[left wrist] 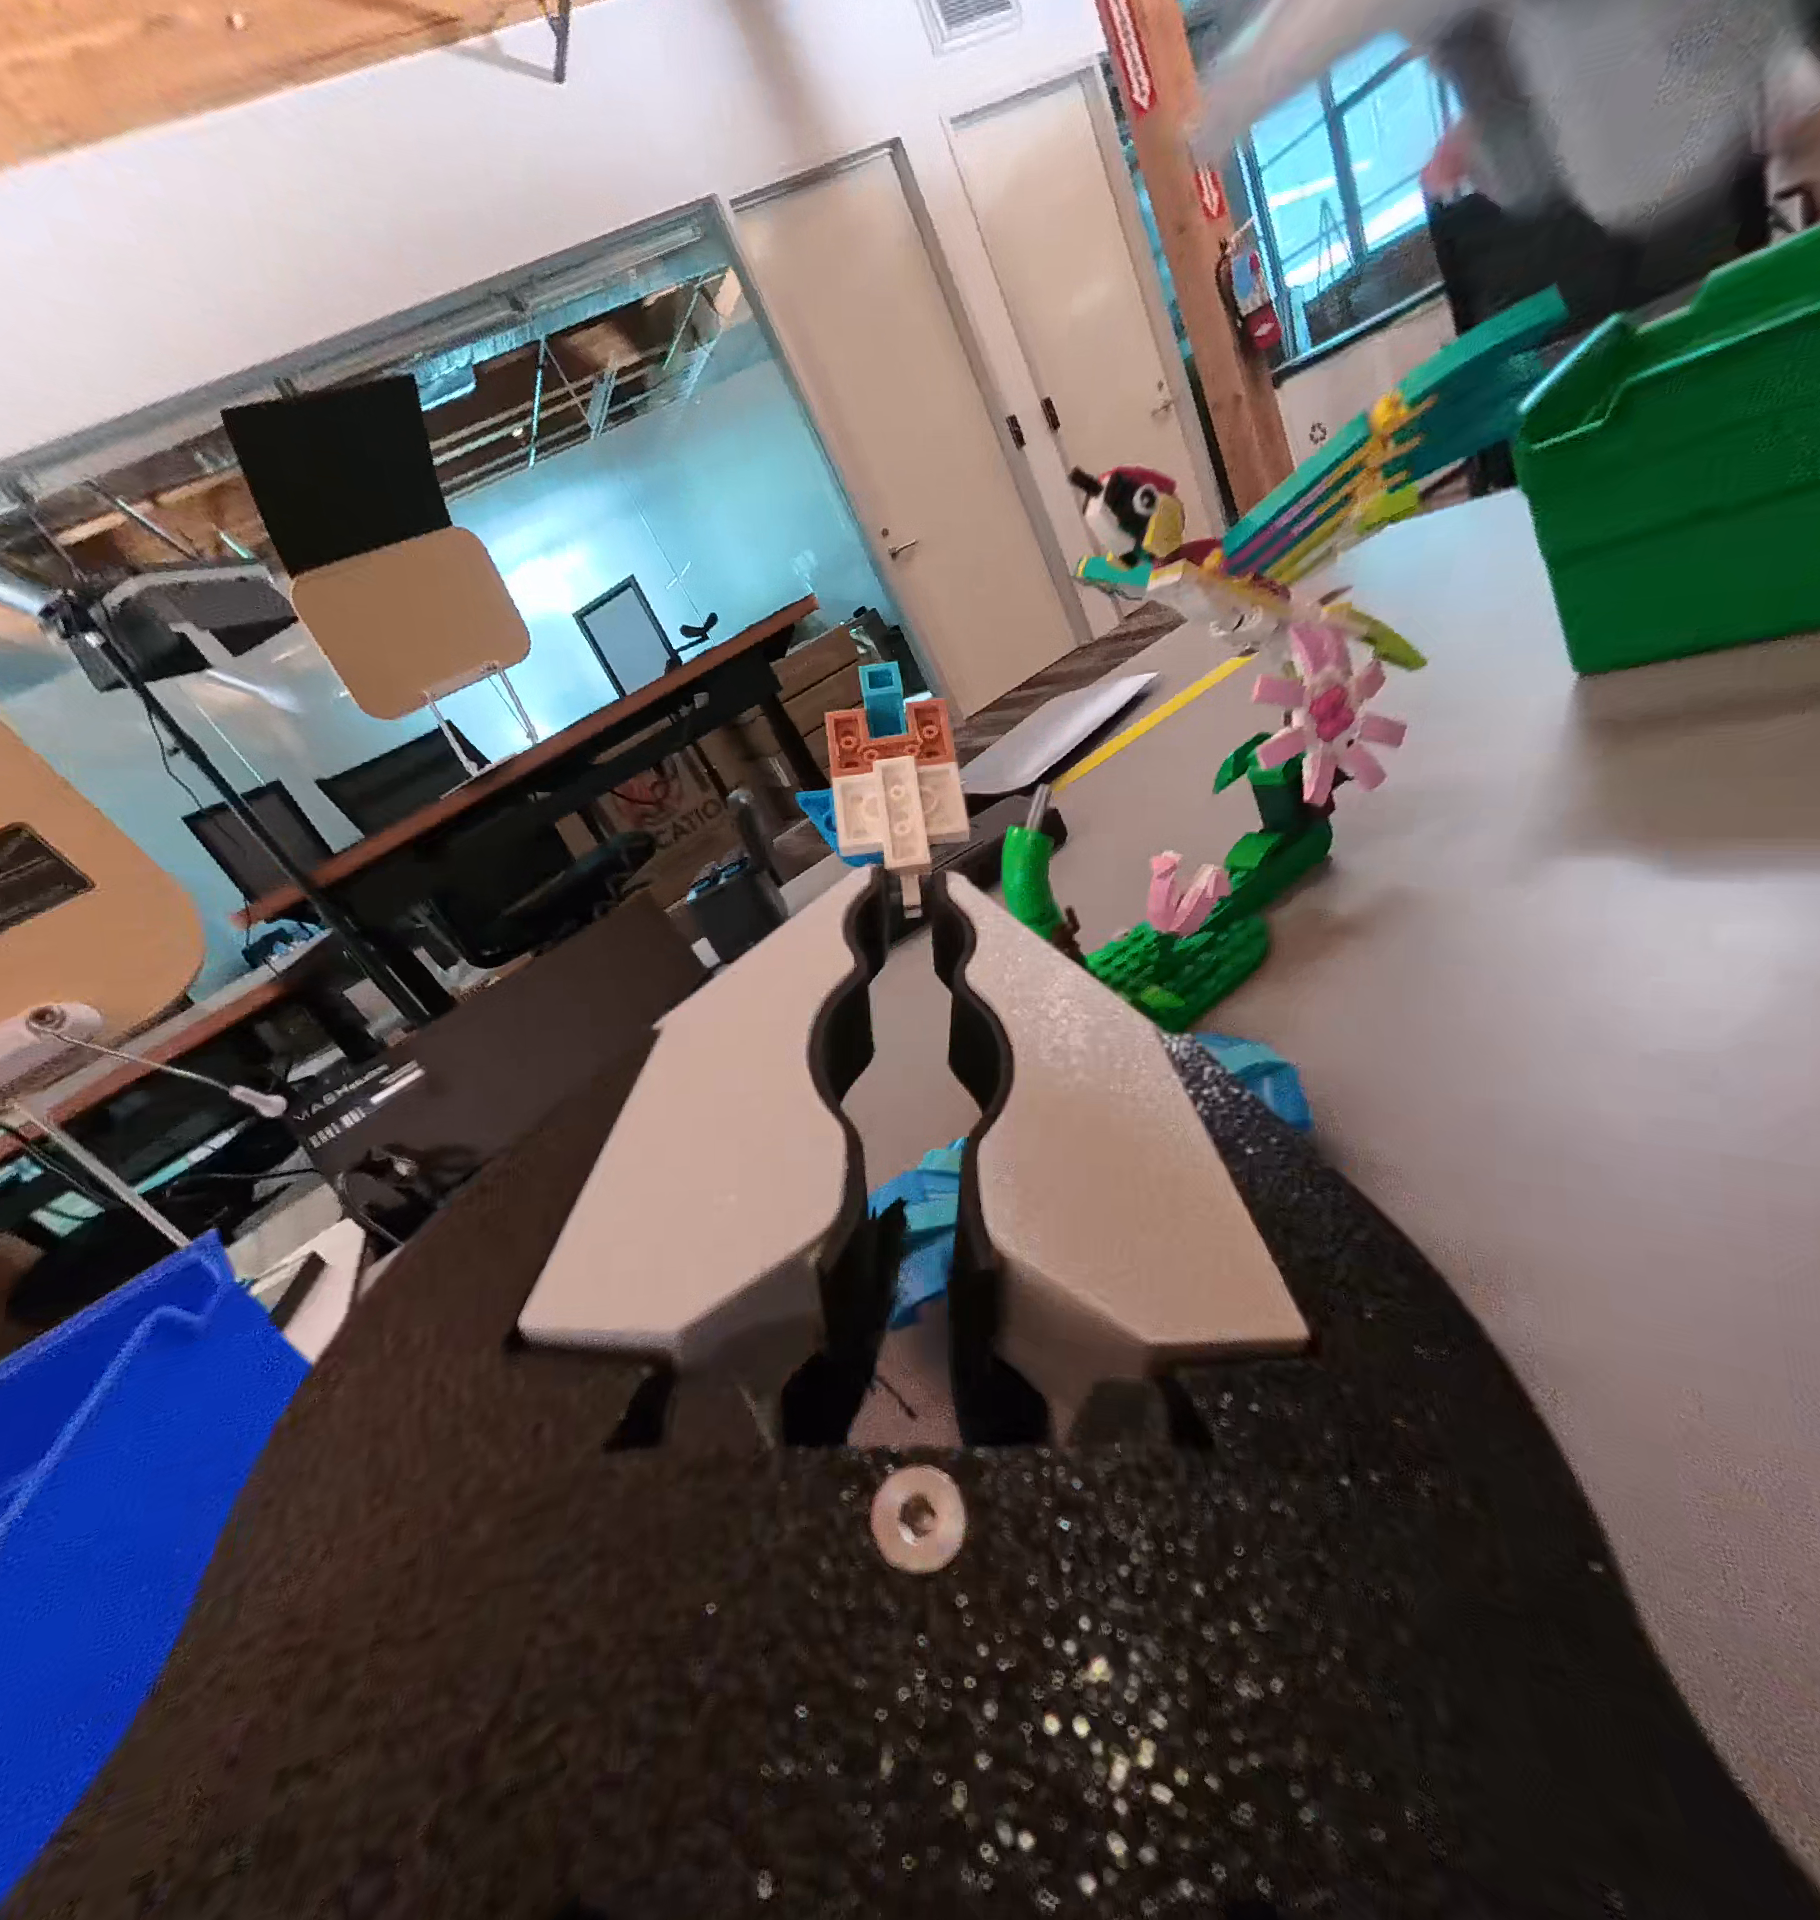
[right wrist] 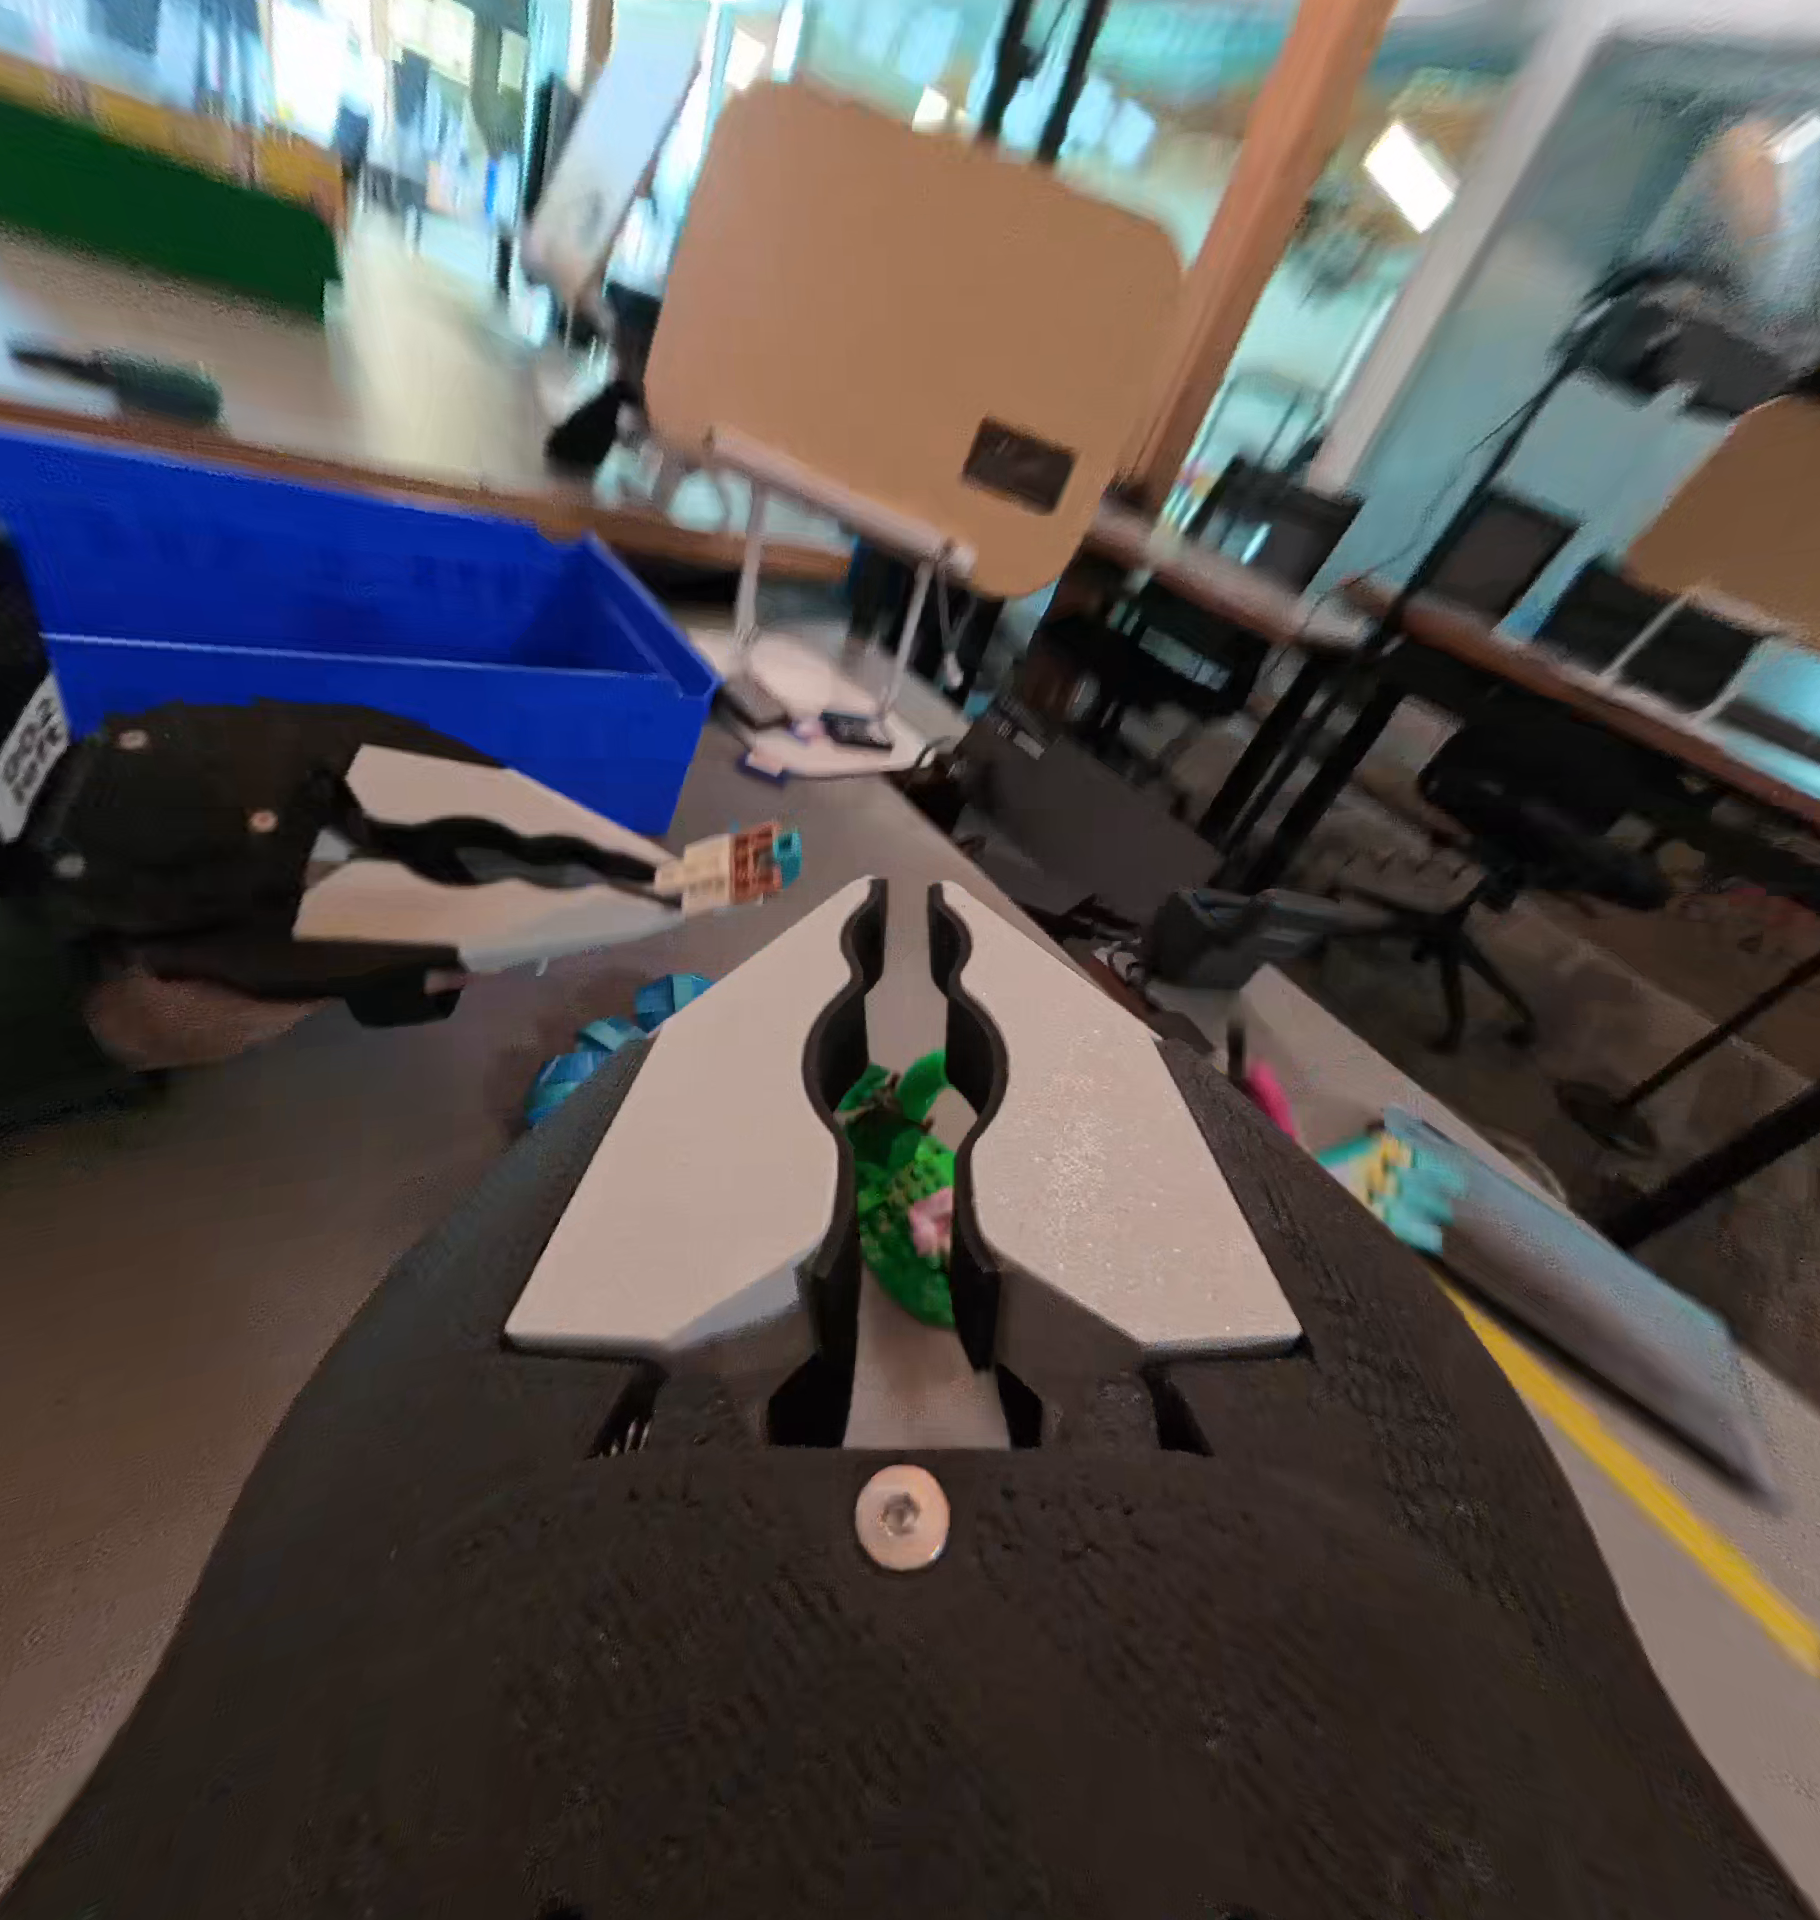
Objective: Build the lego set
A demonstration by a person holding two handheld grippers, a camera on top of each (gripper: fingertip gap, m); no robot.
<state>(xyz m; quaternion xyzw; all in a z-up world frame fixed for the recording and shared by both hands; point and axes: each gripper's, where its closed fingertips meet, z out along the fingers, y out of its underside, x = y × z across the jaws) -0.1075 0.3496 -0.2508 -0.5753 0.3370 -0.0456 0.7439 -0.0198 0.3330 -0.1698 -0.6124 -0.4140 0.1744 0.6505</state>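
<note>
In the left wrist view, the left gripper (left wrist: 908, 883) is clenched on a small white, brown and teal brick piece (left wrist: 893, 781), held in the air above the grey counter (left wrist: 1612, 935), with the green brick plant base (left wrist: 1192, 935) and brick bird (left wrist: 1176, 551) just right. In the right wrist view, the right gripper (right wrist: 906, 888) is nearly closed and empty above that base (right wrist: 901, 1174), beside the blue bin (right wrist: 366, 634).

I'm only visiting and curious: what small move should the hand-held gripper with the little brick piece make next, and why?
Probably hold steady. The left hand-held gripper pinches the small brick piece by a thin tab, above the table, while the right hand-held gripper is blurred, near the green brick plant.
</note>
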